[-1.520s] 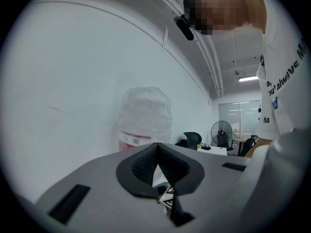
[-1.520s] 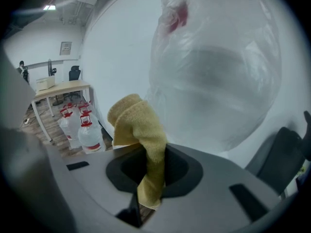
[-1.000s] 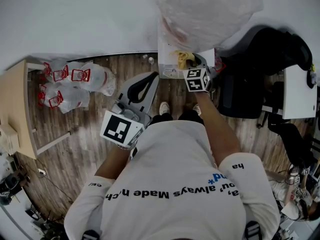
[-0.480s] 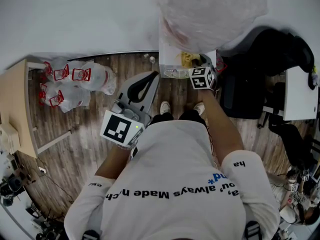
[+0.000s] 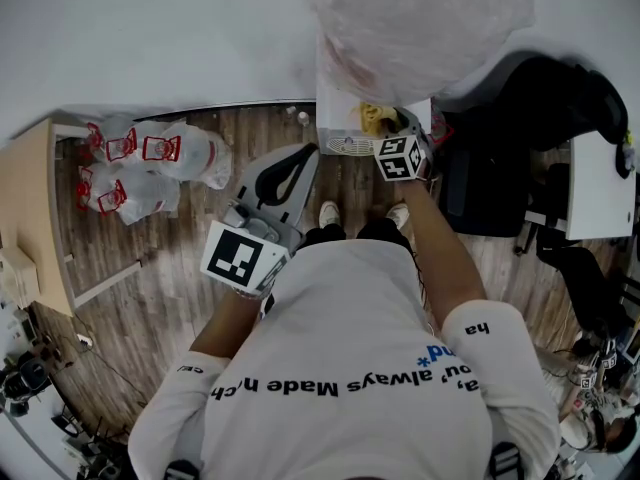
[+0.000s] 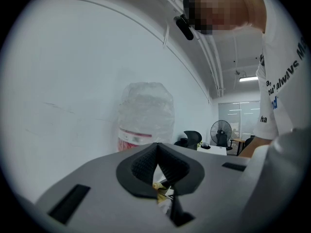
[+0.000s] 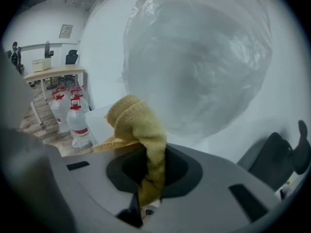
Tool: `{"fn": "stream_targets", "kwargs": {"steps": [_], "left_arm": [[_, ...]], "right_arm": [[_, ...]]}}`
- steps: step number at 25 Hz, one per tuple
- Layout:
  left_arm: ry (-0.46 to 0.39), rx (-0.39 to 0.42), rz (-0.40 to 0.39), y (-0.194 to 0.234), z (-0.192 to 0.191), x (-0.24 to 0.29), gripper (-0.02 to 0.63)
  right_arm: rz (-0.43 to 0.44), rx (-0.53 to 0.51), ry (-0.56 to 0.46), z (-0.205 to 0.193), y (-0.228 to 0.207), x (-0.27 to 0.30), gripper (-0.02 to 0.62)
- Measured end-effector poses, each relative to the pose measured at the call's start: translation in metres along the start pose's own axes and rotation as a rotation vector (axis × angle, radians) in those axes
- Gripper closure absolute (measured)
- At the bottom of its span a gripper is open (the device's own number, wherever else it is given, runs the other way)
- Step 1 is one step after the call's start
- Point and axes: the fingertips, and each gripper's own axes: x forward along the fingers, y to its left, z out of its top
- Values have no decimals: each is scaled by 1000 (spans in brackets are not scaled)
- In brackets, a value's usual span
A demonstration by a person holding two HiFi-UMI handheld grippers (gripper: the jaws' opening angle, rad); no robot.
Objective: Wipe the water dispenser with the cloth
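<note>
Wood floor [image 5: 180, 268], white wall [image 5: 150, 28]; right gripper [image 5: 386, 121] fingers clamped on yellow cloth [image 7: 138, 125] at water dispenser [image 5: 335, 98]; left gripper [image 5: 308, 156] fingers together, nothing between.

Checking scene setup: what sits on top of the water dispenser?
A large water bottle wrapped in clear plastic film stands on the water dispenser. Its neck cannot be seen, covered by the yellow cloth clamped in the right gripper jaws.

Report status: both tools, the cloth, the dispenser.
Right tool shut on yellow cloth. Left tool shut, empty, held back. Cloth up at water dispenser, below its bottle; contact unclear. Nothing in the way.
</note>
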Motion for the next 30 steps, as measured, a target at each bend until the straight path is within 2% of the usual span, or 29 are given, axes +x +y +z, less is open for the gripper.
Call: {"fn": "stream_targets", "kwargs": {"steps": [30], "left_arm": [[-5, 6, -2, -3, 1, -5, 588]], "right_arm": [[-3, -33, 0, -19, 16, -25, 538]]}}
